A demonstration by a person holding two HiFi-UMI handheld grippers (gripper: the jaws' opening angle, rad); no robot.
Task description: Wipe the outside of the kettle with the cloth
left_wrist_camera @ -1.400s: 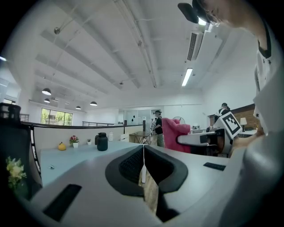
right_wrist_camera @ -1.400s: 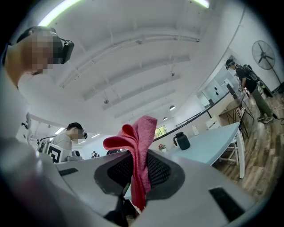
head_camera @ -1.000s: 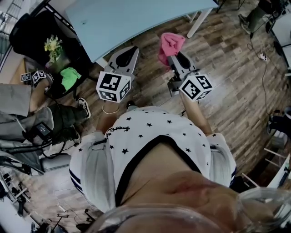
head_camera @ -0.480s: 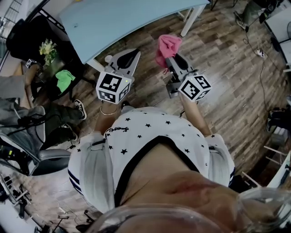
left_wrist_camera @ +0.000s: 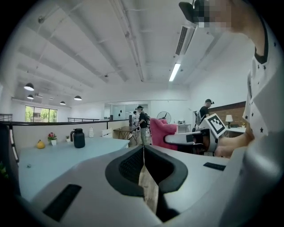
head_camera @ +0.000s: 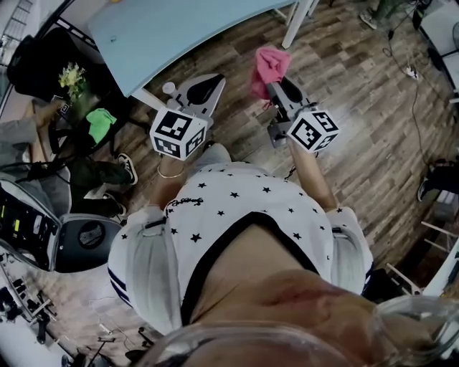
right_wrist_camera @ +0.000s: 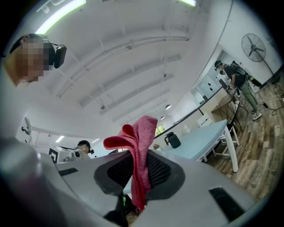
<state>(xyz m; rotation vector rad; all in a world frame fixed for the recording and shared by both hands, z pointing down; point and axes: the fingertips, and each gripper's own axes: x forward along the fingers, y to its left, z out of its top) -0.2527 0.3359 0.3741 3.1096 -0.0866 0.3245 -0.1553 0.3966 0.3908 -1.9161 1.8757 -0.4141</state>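
The black kettle (left_wrist_camera: 79, 138) stands on the far part of the light-blue table (left_wrist_camera: 53, 159); it also shows small in the right gripper view as the kettle (right_wrist_camera: 172, 140). In the head view it is out of sight, and only the table (head_camera: 179, 29) fills the top. My right gripper (head_camera: 278, 84) is shut on a pink cloth (head_camera: 270, 63), held in the air over the wooden floor in front of the table. The cloth (right_wrist_camera: 138, 133) hangs bunched from the right gripper (right_wrist_camera: 137, 166). My left gripper (head_camera: 204, 89) is beside it, shut and holding nothing, its jaws meeting in a line in the left gripper (left_wrist_camera: 143, 150) view.
A white table leg (head_camera: 297, 21) stands just beyond the cloth. At the left is a seated person (head_camera: 86, 172) by a dark desk with flowers (head_camera: 72, 74) and a green cloth (head_camera: 100, 120). A cable and power strip (head_camera: 411, 72) lie on the floor at right. People stand far off (left_wrist_camera: 142, 125).
The table has slid toward the upper left of the head view. Both grippers keep their pose, the right one with the cloth slightly higher and further right. The scene at left has shifted.
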